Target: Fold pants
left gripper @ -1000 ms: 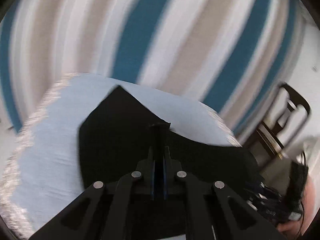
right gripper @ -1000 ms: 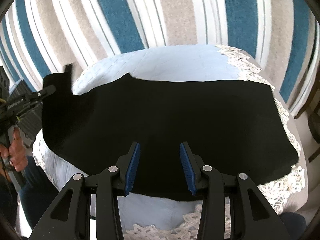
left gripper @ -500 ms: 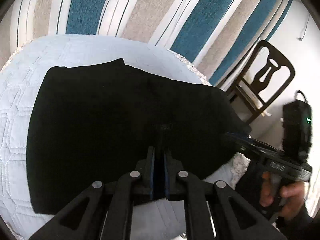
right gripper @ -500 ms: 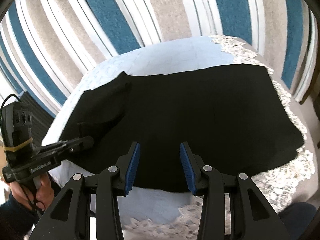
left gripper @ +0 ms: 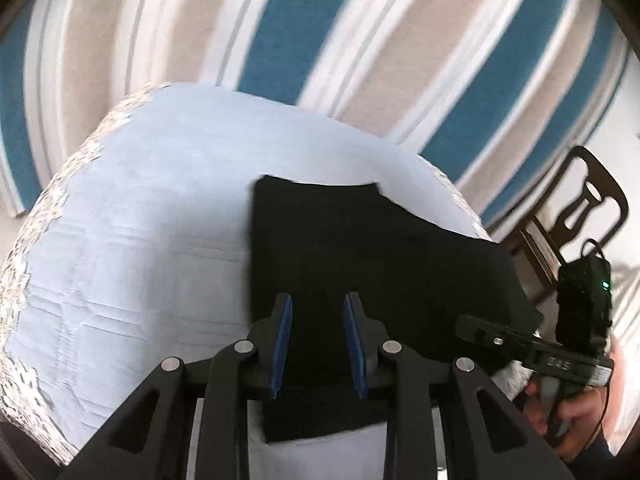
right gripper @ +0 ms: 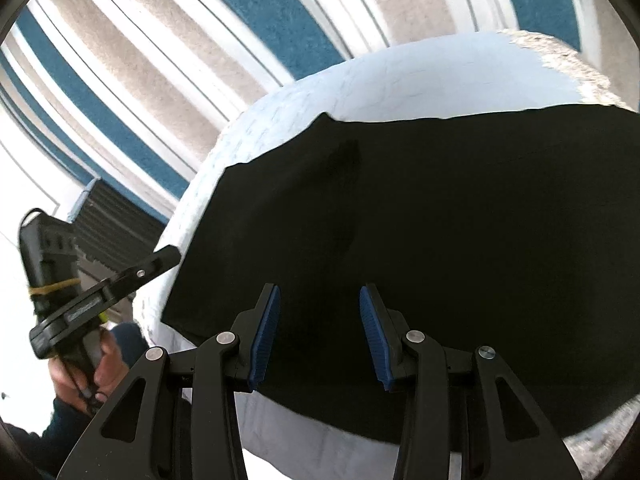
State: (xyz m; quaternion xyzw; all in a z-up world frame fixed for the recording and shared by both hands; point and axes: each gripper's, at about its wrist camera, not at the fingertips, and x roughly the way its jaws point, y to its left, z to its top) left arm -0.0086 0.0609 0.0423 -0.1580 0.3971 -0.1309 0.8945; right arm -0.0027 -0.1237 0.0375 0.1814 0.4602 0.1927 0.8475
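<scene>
Black pants (left gripper: 380, 260) lie flat on a table under a white quilted cover (left gripper: 140, 260). In the left wrist view my left gripper (left gripper: 319, 344) hovers over their near left part. Its jaws are opening, and the blue pads (left gripper: 284, 340) stand apart with the cloth below them, not pinched. In the right wrist view the pants (right gripper: 440, 220) fill the middle, and my right gripper (right gripper: 320, 332) is open above their near edge, holding nothing. The left gripper (right gripper: 152, 268) shows at the cover's left edge, and the right gripper (left gripper: 496, 340) shows at the pants' right end.
A blue, beige and white striped rug (left gripper: 280, 40) lies beyond the table. A dark wooden chair (left gripper: 580, 208) stands at the right. A dark slatted object (right gripper: 108, 220) stands at the left. The cover has a lace rim (right gripper: 568, 60). A hand (left gripper: 576, 420) holds the right gripper.
The left gripper, shut on a lifted part of the pants a second ago, has opened and let the cloth go flat. The right gripper stayed open and shifted over the near edge.
</scene>
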